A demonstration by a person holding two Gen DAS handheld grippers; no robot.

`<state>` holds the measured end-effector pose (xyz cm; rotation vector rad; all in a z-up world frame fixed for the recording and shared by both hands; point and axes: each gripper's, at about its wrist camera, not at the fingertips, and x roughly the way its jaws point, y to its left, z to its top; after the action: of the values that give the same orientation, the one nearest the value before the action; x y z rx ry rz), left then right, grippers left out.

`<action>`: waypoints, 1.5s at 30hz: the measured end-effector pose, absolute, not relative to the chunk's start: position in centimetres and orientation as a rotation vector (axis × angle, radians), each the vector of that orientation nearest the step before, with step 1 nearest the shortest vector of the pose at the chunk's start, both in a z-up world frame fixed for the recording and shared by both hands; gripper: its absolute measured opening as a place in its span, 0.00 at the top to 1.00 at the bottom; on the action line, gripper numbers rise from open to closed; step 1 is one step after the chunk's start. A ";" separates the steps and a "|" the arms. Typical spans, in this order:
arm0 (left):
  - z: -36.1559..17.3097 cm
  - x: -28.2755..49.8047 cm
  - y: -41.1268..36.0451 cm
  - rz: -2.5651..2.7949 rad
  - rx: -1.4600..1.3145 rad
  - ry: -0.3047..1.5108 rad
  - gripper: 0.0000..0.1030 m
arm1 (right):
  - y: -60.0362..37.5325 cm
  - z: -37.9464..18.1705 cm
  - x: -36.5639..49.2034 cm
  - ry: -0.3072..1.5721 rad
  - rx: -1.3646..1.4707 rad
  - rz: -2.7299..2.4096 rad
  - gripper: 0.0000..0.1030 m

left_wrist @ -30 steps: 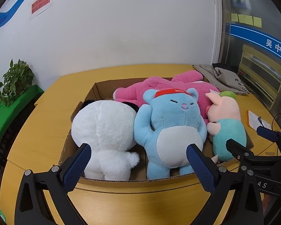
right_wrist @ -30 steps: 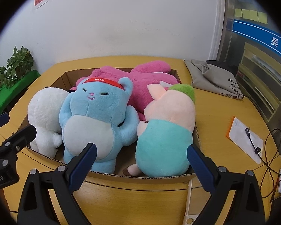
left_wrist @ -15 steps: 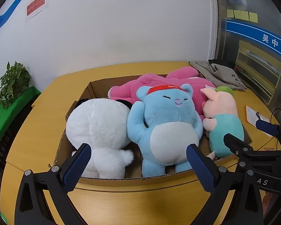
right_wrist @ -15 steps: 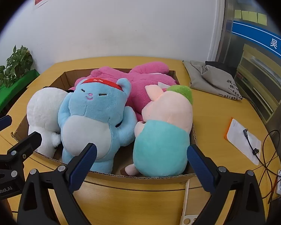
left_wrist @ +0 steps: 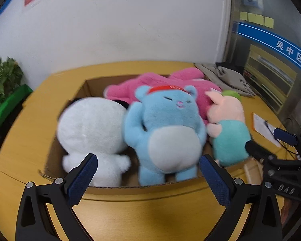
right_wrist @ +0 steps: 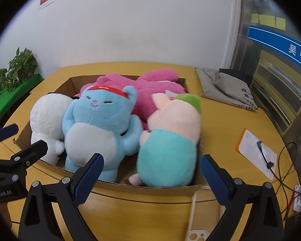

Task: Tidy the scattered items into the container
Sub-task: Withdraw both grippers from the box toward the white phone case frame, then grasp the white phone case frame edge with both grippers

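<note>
A cardboard box (left_wrist: 142, 187) (right_wrist: 150, 188) on the yellow table holds several plush toys: a white one (left_wrist: 92, 128) (right_wrist: 47, 116) at left, a blue bear with a red headband (left_wrist: 166, 132) (right_wrist: 102, 126) in the middle, a pink pig in teal (left_wrist: 228, 128) (right_wrist: 170, 140) at right, and a large pink plush (left_wrist: 170, 84) (right_wrist: 150, 88) behind. My left gripper (left_wrist: 148, 177) is open and empty in front of the box. My right gripper (right_wrist: 152, 175) is open and empty in front of the box's right half.
A grey cloth bag (right_wrist: 226, 88) lies at the back right. A paper with a cable (right_wrist: 256, 152) lies at right. A white phone case (right_wrist: 196, 235) lies near the front edge. A potted plant (right_wrist: 16, 66) stands on a green ledge at left.
Both grippers have drawn back and up a little from the box, still open. The left view has shifted, so the toys sit more to the right. The toys have not moved.
</note>
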<state>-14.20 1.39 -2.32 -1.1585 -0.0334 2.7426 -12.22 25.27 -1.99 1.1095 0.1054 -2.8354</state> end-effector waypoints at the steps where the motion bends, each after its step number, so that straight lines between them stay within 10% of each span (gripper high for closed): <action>1: -2.5 -14.1 1.9 2.704 -1.163 -0.042 0.00 | 26.6 -2.0 -11.7 0.071 1.108 -2.854 0.05; 12: -7.8 -10.8 14.1 2.289 -1.246 0.145 0.00 | 40.5 -10.3 -8.7 -0.243 1.488 -2.934 0.09; 16: -8.8 -9.9 16.0 2.259 -1.252 0.199 0.00 | 39.7 -12.6 -9.5 -0.104 1.588 -2.864 0.53; 22: -9.8 -10.9 15.6 2.253 -1.305 0.150 0.00 | 40.0 -14.3 -9.8 -0.109 1.631 -2.822 0.67; 25: -10.2 -11.3 15.3 2.246 -1.325 0.126 0.00 | 39.4 -14.2 -9.9 -0.114 1.615 -2.758 0.93; 40: -13.0 -12.2 16.5 2.186 -1.404 0.250 0.01 | 34.4 -14.4 -5.0 -0.086 1.499 -2.536 0.93; 45: -14.9 -12.2 17.6 2.178 -1.463 0.376 0.22 | 34.8 -14.4 -5.1 -0.125 1.494 -2.540 0.92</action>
<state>-12.15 17.57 -14.92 -1.4633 0.3760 2.1783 -5.14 34.79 -14.40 1.4938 -0.1248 -2.5397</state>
